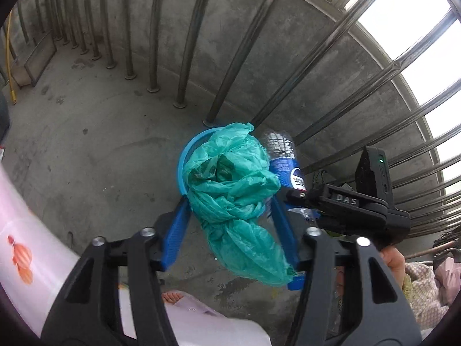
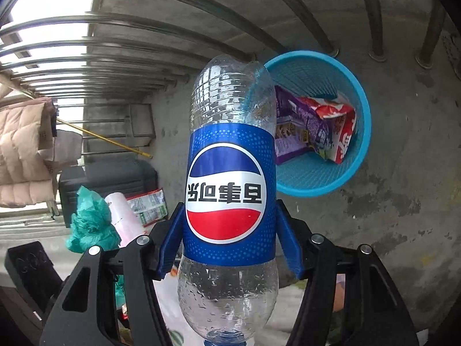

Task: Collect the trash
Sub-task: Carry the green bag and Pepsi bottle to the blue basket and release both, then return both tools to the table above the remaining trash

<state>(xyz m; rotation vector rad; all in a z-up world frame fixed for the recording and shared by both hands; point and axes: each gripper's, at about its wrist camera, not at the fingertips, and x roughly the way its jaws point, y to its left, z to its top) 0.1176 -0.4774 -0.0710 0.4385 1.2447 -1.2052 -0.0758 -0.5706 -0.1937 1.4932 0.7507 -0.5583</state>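
Here, the left tool (image 1: 230, 225), spread wide around a green plastic bag (image 1: 236, 190), should clear the blue basket (image 2: 357, 95) rim; the right tool (image 2: 230, 236) clamps a Pepsi bottle (image 2: 230, 190).

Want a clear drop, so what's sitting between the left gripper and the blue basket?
Left wrist view: only the crumpled green plastic bag, loose inside the left gripper, whose jaws stand open, hiding most of the blue basket.

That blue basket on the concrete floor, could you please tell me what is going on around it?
A person is collecting trash with a claw in each hand. The right claw grips a clear plastic cola bottle with a blue label, held near the round blue mesh basket, which already holds crumpled snack wrappers. The left claw stands wide around a crumpled green plastic bag right above the basket.
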